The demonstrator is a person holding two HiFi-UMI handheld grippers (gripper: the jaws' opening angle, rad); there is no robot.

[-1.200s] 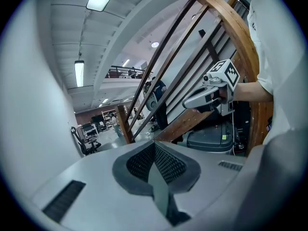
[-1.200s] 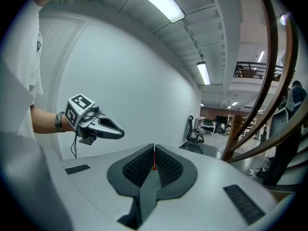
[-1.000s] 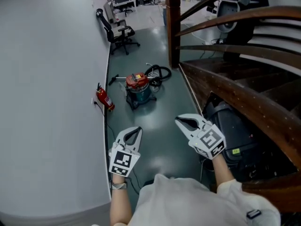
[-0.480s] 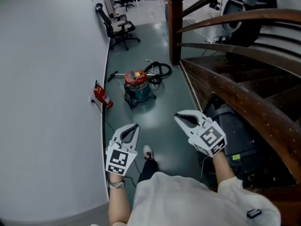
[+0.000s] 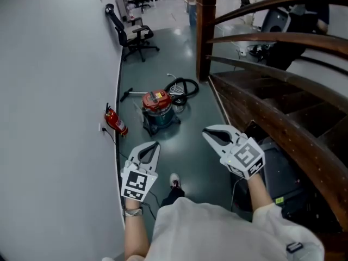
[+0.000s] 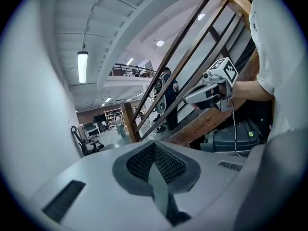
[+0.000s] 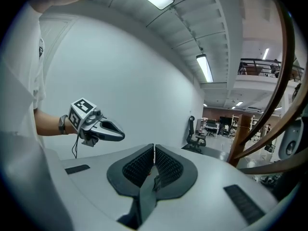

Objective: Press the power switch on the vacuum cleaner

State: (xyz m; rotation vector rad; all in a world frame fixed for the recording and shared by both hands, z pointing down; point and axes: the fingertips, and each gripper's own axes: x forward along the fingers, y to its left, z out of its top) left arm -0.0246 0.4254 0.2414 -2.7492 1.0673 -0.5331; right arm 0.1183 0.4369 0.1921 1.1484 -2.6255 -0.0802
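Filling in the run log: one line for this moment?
left claw: shut, empty | right claw: shut, empty | vacuum cleaner: on floor ahead, untouched

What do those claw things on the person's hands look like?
The left gripper and right gripper are white, beak-shaped shells with dark grey ribbed pads. Each carries a cube with black-and-white square markers and trails a thin dark cable. The person wears a white short-sleeved shirt and a wristwatch.
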